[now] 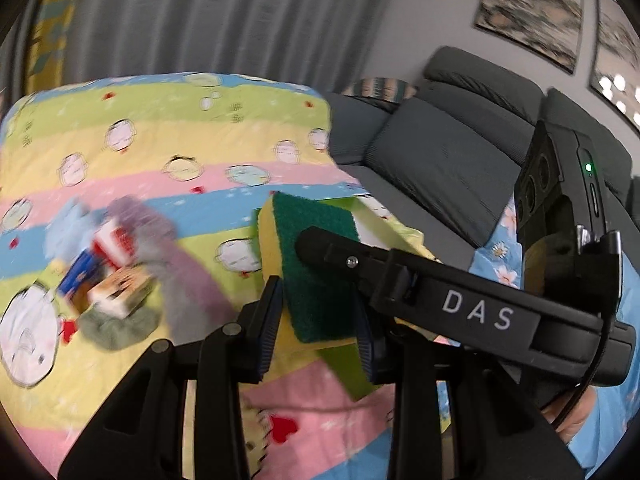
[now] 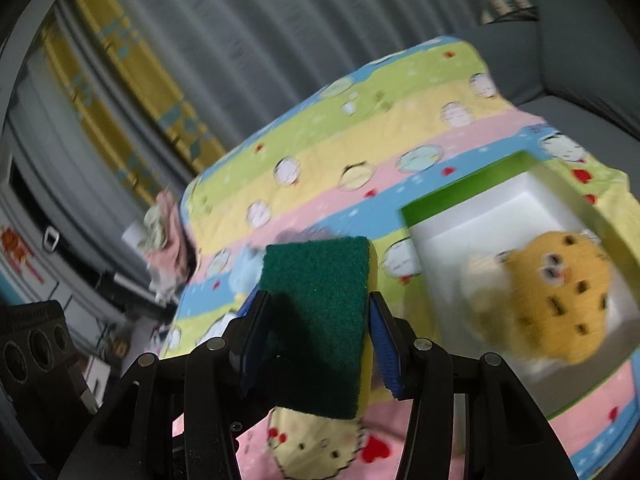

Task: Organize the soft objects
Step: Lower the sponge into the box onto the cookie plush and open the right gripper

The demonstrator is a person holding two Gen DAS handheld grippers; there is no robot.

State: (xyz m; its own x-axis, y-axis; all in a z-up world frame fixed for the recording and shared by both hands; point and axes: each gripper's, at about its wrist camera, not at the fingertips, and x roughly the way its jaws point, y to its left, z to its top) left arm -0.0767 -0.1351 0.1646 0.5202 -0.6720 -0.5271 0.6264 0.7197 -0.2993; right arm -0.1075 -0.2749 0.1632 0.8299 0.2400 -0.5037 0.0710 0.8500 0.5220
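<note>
A yellow sponge with a green scouring face [image 1: 316,272] is gripped between the jaws of my left gripper [image 1: 320,332], held above the striped cartoon bedsheet [image 1: 160,152]. My right gripper [image 2: 316,344] is shut on a sponge [image 2: 320,320] of the same look; its body crosses the left wrist view [image 1: 472,308]. A green-walled box with a white inside [image 2: 480,216] lies on the sheet to the right, with a yellow plush toy [image 2: 556,300] in it. The box edge shows behind the sponge in the left wrist view [image 1: 380,224].
A blurred pile of a purple cloth [image 1: 168,240], a blue fluffy item [image 1: 68,228], small printed boxes [image 1: 116,280] and a grey-green cloth [image 1: 116,328] lies on the sheet at left. A grey sofa [image 1: 440,152] stands behind. Curtains [image 2: 200,40] hang at the back.
</note>
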